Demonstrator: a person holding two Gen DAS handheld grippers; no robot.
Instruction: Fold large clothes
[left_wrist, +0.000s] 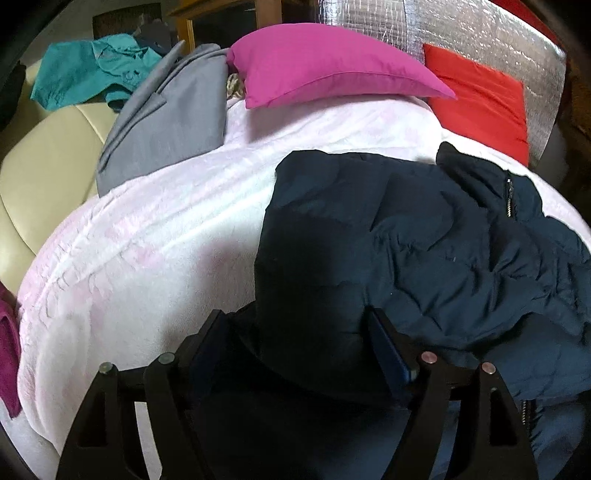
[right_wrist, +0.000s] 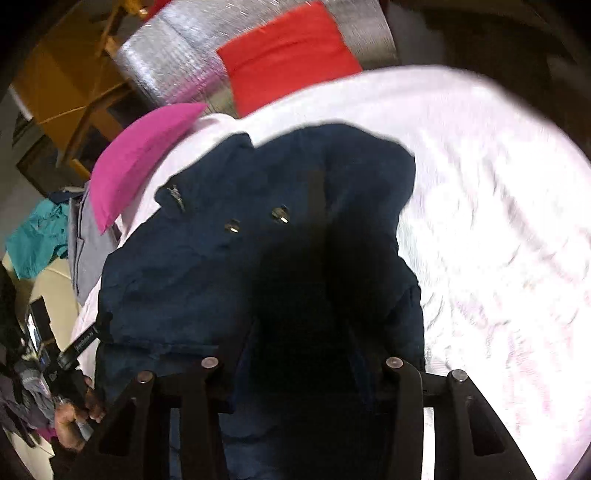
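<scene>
A dark navy padded jacket (left_wrist: 424, 236) lies on a white-pink blanket (left_wrist: 155, 251). My left gripper (left_wrist: 299, 332) is shut on a thick fold of the jacket, with fabric bunched between its two fingers. In the right wrist view the jacket (right_wrist: 192, 273) shows two metal snaps and a zipper pull. My right gripper (right_wrist: 303, 354) is shut on a dark fold of the jacket, which hides the fingertips. The left gripper and the hand that holds it show at the right wrist view's left edge (right_wrist: 79, 347).
A magenta pillow (left_wrist: 325, 70) and a red pillow (left_wrist: 484, 99) lie at the head of the bed against a silver foil panel (left_wrist: 461, 33). A folded grey garment (left_wrist: 173, 114) and a teal shirt (left_wrist: 88, 70) lie at the left, by a cream seat (left_wrist: 40, 166).
</scene>
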